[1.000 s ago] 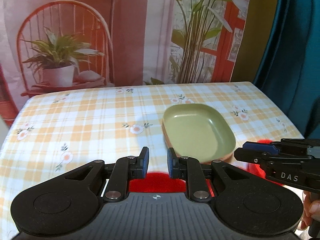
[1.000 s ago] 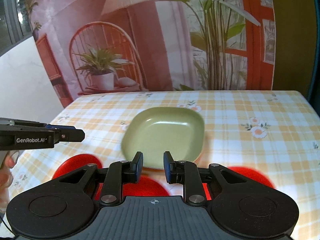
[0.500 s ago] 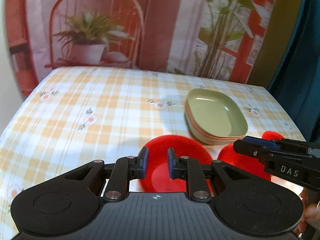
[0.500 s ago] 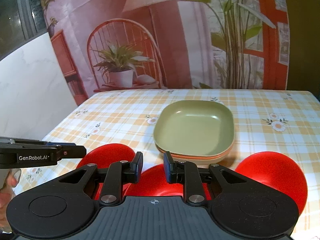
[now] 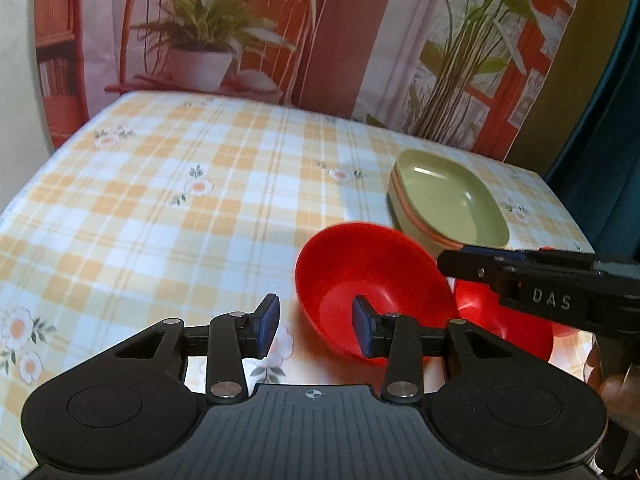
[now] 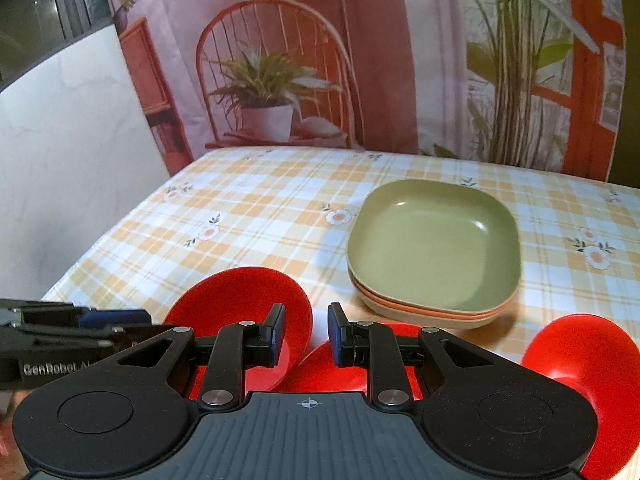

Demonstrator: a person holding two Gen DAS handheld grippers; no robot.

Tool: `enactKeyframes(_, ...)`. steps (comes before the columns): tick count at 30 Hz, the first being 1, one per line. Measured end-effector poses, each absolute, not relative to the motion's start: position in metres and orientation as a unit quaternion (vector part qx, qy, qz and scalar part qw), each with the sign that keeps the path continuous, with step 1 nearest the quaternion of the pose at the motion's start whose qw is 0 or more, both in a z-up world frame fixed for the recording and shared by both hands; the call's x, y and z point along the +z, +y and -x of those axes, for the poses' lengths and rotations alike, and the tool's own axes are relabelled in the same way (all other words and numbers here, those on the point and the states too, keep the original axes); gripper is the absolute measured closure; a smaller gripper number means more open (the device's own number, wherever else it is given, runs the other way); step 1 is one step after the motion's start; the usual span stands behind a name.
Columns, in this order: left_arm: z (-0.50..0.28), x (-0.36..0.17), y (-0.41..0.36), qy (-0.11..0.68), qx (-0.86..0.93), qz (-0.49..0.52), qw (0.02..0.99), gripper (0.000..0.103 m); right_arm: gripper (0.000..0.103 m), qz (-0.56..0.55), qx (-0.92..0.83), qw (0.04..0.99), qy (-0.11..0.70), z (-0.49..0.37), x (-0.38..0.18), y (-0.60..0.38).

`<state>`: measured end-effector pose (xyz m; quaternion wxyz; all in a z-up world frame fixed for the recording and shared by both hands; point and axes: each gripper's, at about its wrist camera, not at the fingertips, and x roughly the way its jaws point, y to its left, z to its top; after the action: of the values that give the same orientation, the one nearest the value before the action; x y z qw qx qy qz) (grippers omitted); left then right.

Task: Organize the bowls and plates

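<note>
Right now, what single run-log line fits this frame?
left hand-held gripper: open, straddling red bowl rim | right hand-held gripper: open, empty | green plate stack: stacked | three red bowls: unstacked

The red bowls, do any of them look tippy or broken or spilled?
Nothing looks broken or spilled. The three red bowls sit loose along the near edge of the checked tablecloth, not nested, while the green plate tops a tidy stack. In the left wrist view one bowl looks tilted, possibly just lens distortion.
</note>
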<state>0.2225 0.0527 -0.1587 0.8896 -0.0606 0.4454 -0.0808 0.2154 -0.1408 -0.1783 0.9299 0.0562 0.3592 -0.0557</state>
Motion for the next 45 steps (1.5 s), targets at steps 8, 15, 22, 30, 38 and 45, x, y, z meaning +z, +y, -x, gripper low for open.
enactKeyframes(8,-0.225,-0.167,0.057,0.451,-0.101,0.085,0.883,0.065,0.082,-0.045,-0.053,0.924,0.377,-0.229,-0.187,-0.138)
enactKeyframes(15,-0.225,-0.177,0.060,0.460,-0.114,0.104,0.875,0.074,0.081,-0.044,-0.050,0.922,0.380,-0.237,-0.191,-0.140)
enactKeyframes(22,-0.228,-0.186,0.062,0.471,-0.124,0.130,0.864,0.075,0.082,-0.042,-0.045,0.921,0.385,-0.239,-0.196,-0.139)
enactKeyframes(30,-0.227,-0.189,0.065,0.471,-0.122,0.145,0.862,0.081,0.082,-0.046,-0.038,0.921,0.384,-0.240,-0.199,-0.136)
enactKeyframes(38,-0.224,-0.172,0.065,0.449,-0.112,0.136,0.876,0.083,0.086,-0.072,-0.035,0.932,0.352,-0.232,-0.184,-0.137)
enactKeyframes(45,-0.220,-0.152,0.053,0.432,-0.123,0.111,0.887,0.083,0.085,-0.090,-0.040,0.941,0.325,-0.214,-0.167,-0.144)
